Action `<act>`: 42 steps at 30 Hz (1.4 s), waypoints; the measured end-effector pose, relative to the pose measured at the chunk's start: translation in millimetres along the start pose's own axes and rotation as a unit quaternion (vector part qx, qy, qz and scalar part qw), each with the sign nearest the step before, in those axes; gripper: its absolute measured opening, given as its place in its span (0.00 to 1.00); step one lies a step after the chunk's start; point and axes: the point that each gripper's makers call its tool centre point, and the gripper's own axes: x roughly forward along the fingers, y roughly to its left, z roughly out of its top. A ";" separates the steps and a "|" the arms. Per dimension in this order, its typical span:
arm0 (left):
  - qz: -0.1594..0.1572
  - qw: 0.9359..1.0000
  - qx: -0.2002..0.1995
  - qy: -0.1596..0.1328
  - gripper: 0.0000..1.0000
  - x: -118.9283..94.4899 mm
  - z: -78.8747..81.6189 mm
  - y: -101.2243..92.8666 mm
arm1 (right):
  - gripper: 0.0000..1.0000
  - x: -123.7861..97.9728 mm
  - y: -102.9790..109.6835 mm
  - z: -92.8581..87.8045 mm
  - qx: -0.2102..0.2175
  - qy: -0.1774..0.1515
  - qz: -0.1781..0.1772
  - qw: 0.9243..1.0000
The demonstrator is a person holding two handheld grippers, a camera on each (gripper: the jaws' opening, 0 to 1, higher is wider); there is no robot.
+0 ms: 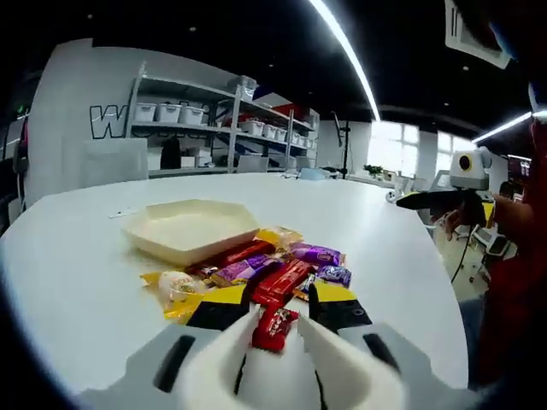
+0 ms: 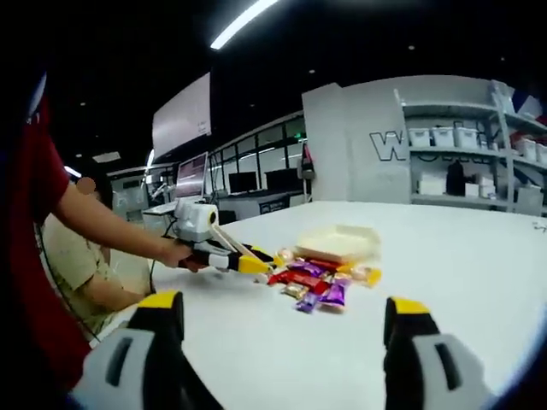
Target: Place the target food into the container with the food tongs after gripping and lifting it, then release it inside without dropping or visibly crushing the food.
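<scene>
Nearest the lens in the left gripper view, the left gripper (image 1: 279, 329) with cream tongs has its tips nearly closed on a small red wrapped candy (image 1: 274, 327) at the near edge of the sweets pile (image 1: 273, 269). Just beyond sits the shallow cream hexagonal tray (image 1: 188, 229) on the white round table (image 1: 77, 273). Held off the table's edge, the right gripper (image 2: 282, 329) has its jaws wide apart, holding nothing.

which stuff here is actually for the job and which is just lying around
For the job:
- left tongs, closed on a red wrapped snack
- cream tray, the container
- pile of wrapped snacks
- right tongs, open, off the pile

Just lying about:
- shelves with white bins
- monitors on desks
</scene>
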 end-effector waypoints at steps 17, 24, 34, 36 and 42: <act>0.016 0.998 -0.056 0.030 0.20 -3.9 -0.7 -3.2 | 0.95 -1.1 6.1 -1.6 -0.009 0.007 0.004 1.000; 0.007 0.998 -0.063 0.015 0.20 -11.9 20.9 -7.6 | 0.94 -4.1 5.0 -1.8 -0.006 0.008 0.002 1.000; 0.010 0.999 -0.041 -0.012 0.21 -1.8 61.9 10.6 | 0.95 -3.0 4.1 -1.9 -0.017 0.017 0.002 1.000; 0.010 0.999 -0.041 -0.017 0.21 3.1 68.2 14.6 | 0.98 -2.4 1.7 -2.9 -0.011 0.021 -0.004 1.000; 0.011 0.998 -0.054 -0.014 0.21 17.1 69.0 22.5 | 0.98 -2.7 0.9 -3.6 -0.011 0.023 -0.007 1.000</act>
